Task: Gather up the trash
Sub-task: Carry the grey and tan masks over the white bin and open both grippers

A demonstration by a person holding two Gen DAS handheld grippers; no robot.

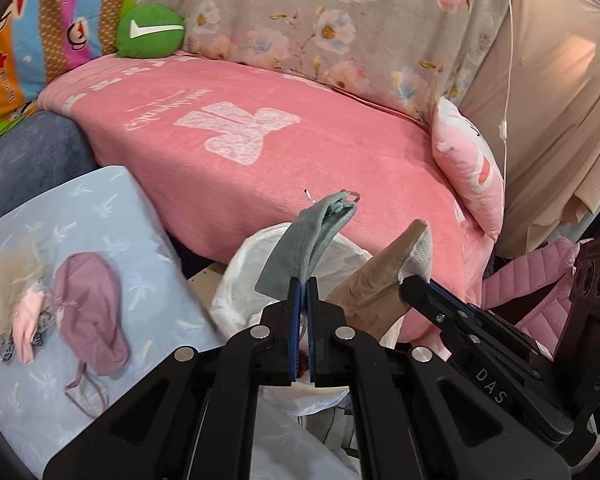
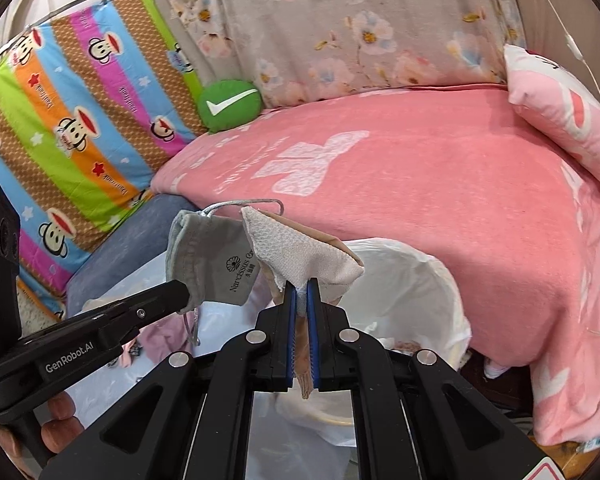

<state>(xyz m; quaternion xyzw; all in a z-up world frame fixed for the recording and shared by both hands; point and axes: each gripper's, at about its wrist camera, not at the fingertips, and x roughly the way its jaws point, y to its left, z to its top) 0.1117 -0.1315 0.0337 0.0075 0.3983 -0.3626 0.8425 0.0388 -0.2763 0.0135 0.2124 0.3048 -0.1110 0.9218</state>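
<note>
My left gripper (image 1: 303, 280) is shut on a grey drawstring cloth pouch (image 1: 304, 236), which stands up from its jaws. The same grey pouch (image 2: 216, 264) shows in the right wrist view, pinched by the left gripper (image 2: 182, 294) coming in from the left. My right gripper (image 2: 301, 283) is shut on a brown paper piece with a white tissue (image 2: 296, 252) folded over it. In the left wrist view that paper and tissue (image 1: 384, 276) stick up from the right gripper (image 1: 414, 282). Both bundles hang over a bin lined with a white plastic bag (image 2: 416, 284), the bag (image 1: 240, 280) seen just behind the left jaws.
A sofa with a pink blanket (image 1: 284, 140) lies behind the bin. A green round cushion (image 1: 150, 32) and a pink pillow (image 2: 560, 116) sit on it. A light blue cloth (image 1: 100, 248) at the left carries a purple pouch (image 1: 90, 308) and small items. A pink quilted garment (image 1: 536, 288) lies right.
</note>
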